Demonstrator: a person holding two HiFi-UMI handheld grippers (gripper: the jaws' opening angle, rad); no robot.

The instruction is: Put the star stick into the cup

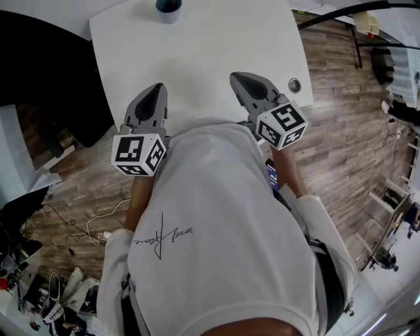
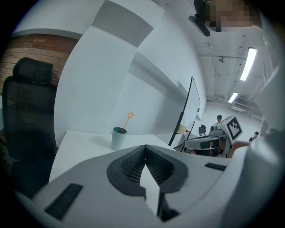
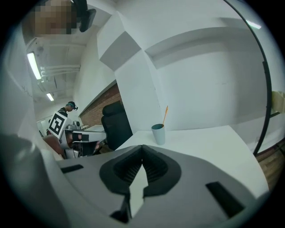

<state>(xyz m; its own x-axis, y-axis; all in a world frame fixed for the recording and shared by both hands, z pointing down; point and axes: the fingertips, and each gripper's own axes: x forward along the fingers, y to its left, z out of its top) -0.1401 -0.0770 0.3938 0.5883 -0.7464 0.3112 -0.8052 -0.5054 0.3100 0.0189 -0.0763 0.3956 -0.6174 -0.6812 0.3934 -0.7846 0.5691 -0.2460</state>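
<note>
A grey-blue cup (image 1: 168, 8) stands at the far edge of the white table (image 1: 197, 59). In the left gripper view the cup (image 2: 119, 138) holds an orange star stick (image 2: 128, 119) that leans right, its star above the rim. The right gripper view shows the same cup (image 3: 158, 133) and stick (image 3: 164, 115). My left gripper (image 1: 156, 87) and right gripper (image 1: 241, 77) hover side by side over the table's near edge, far from the cup. Both are shut with nothing between the jaws. The jaw tips meet in the left gripper (image 2: 145, 147) and the right gripper (image 3: 142, 147).
A black office chair (image 1: 46, 79) stands left of the table. A round cable hole (image 1: 294, 84) sits near the table's right corner. A thin black pole (image 2: 182, 111) rises at the table's right side. Cables (image 1: 85, 226) lie on the wooden floor.
</note>
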